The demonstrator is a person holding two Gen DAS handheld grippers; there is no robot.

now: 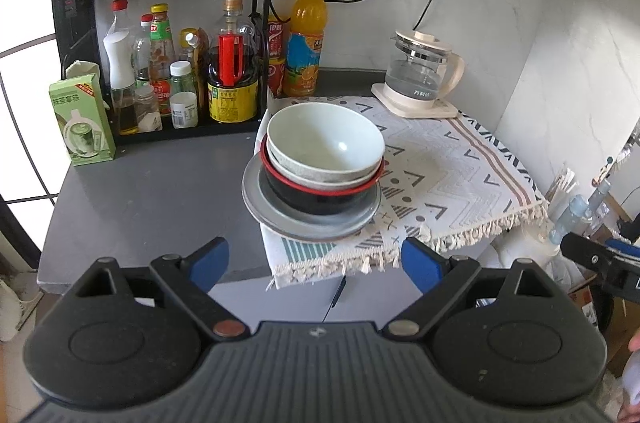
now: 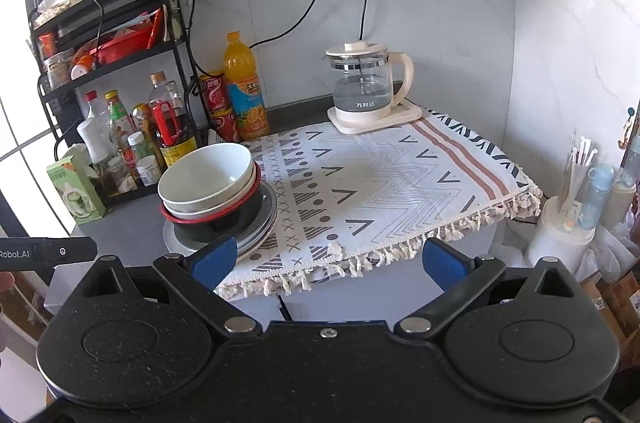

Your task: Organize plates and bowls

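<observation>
White bowl [image 1: 324, 139] tops three stacked bowls.

Clearance: patterned cloth [image 2: 380, 183] bare at centre.
Obstructions: dish stack [image 2: 212, 191] at left edge, kettle [image 2: 368, 87] at rear.

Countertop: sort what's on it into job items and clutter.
Job: pale bowl, speckled bowl, black bowl with red rim, grey plates.
Clutter: kettle, juice bottle, condiment rack, green carton, patterned cloth.
</observation>
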